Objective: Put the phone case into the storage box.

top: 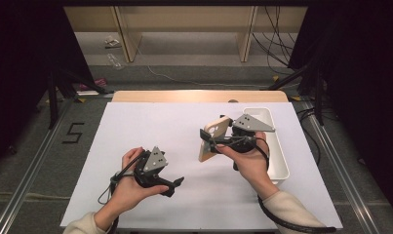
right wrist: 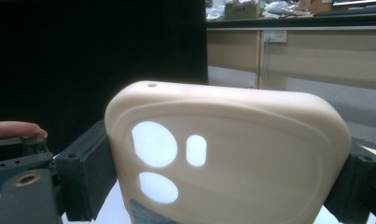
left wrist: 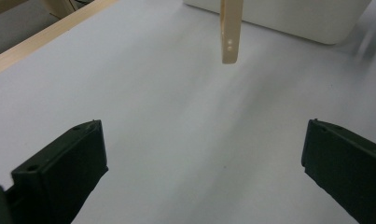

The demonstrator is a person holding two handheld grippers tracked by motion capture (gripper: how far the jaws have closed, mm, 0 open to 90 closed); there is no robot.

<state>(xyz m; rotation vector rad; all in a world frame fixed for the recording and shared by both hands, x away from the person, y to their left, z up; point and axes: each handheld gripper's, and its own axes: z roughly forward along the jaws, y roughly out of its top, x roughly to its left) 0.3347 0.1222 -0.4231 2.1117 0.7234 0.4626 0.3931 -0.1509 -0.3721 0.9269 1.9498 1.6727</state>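
I have the right gripper clamped across the width of a beige phone case, holding it upright on its edge above the white mat, just to the left of the white tray. In the right gripper view the case sits between both jaws, camera cut-outs facing me. My left gripper hangs near the mat's front edge, well short of the case, its jaws spread wide with nothing between them.
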